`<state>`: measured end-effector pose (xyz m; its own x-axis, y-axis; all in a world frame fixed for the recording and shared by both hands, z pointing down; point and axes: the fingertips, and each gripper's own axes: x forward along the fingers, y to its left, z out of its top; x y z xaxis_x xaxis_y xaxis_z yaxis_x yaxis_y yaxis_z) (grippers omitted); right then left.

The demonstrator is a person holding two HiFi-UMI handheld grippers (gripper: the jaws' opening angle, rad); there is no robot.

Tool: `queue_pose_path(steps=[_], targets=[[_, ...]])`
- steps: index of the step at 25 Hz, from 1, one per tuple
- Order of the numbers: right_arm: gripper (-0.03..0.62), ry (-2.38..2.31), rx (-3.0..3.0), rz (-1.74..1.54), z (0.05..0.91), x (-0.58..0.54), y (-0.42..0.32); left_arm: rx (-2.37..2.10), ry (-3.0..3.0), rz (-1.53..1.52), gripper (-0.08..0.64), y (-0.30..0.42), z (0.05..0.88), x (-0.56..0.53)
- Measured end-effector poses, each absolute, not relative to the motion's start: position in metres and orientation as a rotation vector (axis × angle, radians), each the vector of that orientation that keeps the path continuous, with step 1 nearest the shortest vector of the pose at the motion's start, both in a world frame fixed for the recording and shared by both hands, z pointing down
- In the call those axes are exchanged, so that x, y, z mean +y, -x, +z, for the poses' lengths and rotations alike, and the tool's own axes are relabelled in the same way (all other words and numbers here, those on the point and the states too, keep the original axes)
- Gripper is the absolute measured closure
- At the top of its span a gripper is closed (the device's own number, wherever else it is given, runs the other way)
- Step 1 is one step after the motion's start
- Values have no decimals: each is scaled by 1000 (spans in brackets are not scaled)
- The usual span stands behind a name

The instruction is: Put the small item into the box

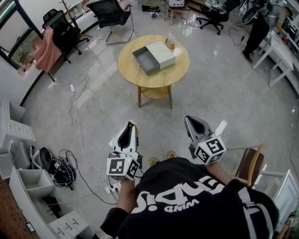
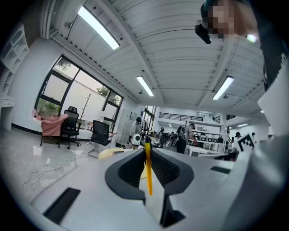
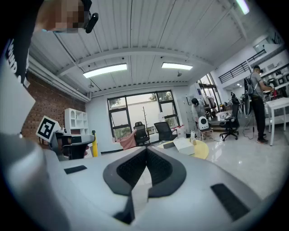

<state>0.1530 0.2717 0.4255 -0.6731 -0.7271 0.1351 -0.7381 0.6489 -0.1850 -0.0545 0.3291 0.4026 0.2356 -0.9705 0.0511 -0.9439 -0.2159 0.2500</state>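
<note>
A box (image 1: pixel 154 56) lies on the round yellow table (image 1: pixel 135 70) well ahead of me, its grey drawer pulled out of a white sleeve. The right gripper view shows the box (image 3: pixel 184 145) far off too. My left gripper (image 1: pixel 130 125) is held near my body, shut on a thin yellow item (image 2: pixel 147 169) seen edge-on between its pads. That yellow item (image 3: pixel 95 148) also shows at the left of the right gripper view. My right gripper (image 1: pixel 188 119) hovers beside it at the same height, jaws shut with nothing visible between them.
Cables (image 1: pixel 79 154) trail over the floor at left, beside white drawer units (image 1: pixel 18 135). A wooden chair (image 1: pixel 250 163) stands at my right. Office chairs (image 1: pixel 112 14) stand behind the table, and a person (image 1: pixel 259 28) stands at the far right. A small card holder (image 1: pixel 170 41) sits on the table.
</note>
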Motion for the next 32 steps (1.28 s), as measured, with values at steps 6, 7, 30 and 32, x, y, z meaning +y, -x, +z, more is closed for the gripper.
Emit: queue_pose_path(steps=[6, 7, 30, 32], targets=[[589, -1249, -2815, 344, 422, 270, -147, -1795, -2280, -160, 505, 57, 403, 326], [589, -1250, -2819, 348, 421, 271, -145, -1791, -2281, -158, 505, 59, 403, 326], [588, -1361, -2801, 296, 438, 273, -100, -1708, -2371, -167, 505, 101, 420, 308], [588, -1369, -2803, 300, 439, 262, -99, -1707, -2372, -160, 505, 103, 420, 297]])
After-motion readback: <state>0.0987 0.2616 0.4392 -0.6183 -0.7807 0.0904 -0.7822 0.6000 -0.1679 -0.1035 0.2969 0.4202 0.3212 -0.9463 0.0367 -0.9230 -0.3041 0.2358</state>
